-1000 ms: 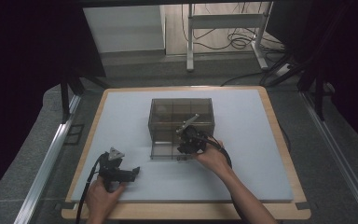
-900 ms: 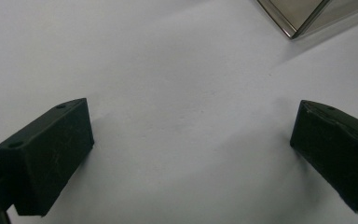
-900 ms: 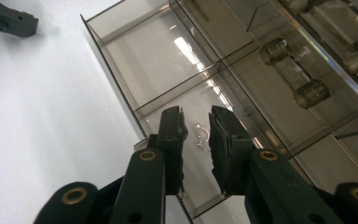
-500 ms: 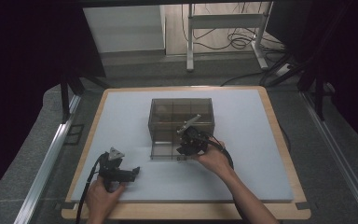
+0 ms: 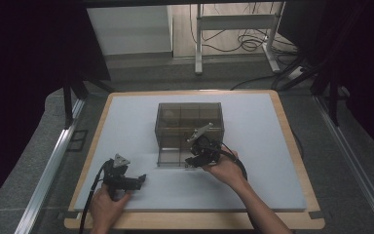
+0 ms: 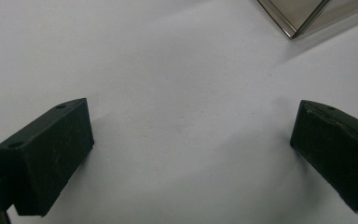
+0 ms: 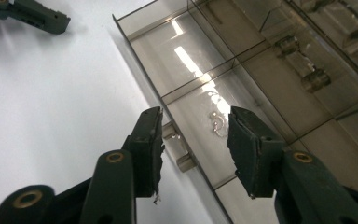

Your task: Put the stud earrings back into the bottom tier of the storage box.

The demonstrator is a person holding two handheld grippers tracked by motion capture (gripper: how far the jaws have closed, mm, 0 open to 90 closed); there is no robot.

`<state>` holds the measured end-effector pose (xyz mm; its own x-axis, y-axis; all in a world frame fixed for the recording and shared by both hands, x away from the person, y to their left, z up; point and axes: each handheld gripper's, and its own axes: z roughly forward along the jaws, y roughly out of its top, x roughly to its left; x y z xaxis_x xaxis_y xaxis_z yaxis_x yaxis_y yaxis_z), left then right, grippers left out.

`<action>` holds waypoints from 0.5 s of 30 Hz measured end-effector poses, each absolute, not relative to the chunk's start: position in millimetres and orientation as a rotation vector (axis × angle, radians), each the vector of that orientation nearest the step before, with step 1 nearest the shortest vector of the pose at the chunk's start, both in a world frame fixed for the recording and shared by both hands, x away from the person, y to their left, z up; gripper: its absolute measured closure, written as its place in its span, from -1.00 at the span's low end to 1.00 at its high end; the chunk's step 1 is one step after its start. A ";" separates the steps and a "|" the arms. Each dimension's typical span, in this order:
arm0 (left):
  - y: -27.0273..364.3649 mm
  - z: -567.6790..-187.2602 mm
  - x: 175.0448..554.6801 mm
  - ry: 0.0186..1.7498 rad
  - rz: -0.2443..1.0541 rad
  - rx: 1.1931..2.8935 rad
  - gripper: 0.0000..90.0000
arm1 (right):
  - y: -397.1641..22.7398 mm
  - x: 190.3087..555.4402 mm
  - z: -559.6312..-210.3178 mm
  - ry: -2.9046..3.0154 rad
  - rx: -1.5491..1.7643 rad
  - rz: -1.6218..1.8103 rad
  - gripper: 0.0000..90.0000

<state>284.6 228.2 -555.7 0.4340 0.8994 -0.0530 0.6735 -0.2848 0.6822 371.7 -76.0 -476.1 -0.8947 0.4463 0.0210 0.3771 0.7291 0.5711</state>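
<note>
The smoky clear-plastic drawer box [image 5: 189, 134] sat mid-table on the matte white board [image 5: 272, 161]. The right gripper [image 7: 195, 135] had just been opening, its 2 black pads straddling a pulled-out drawer's front wall and small handle [image 7: 179, 148]. The left gripper [image 6: 191, 140] rested wide apart, empty.

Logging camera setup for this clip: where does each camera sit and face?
High view: above the person's side, facing forward and down on the table; both forearms show.
Left gripper view: rides the left claw, facing bare tabletop and a box corner.
Right gripper view: rides the right claw, facing the box's pulled-out drawer.
All share the smoky clear box.
</note>
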 end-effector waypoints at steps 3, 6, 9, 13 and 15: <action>228.3 -555.7 284.6 1.319 0.457 2.052 -1.00 | -78.2 368.5 -475.4 2.807 0.674 0.894 0.16; 228.2 -555.7 284.6 1.319 0.457 2.052 -1.00 | -80.4 365.5 -474.3 2.801 0.676 0.901 0.12; 228.5 -555.6 284.6 1.316 0.457 2.058 -1.00 | -82.8 362.8 -473.2 2.794 0.664 0.904 0.09; 228.6 -555.7 284.7 1.315 0.456 2.057 -1.00 | -85.2 358.6 -472.2 2.786 0.651 0.913 0.02; 228.6 -555.7 284.7 1.315 0.457 2.056 -1.00 | -86.2 356.8 -472.1 2.785 0.646 0.913 -0.03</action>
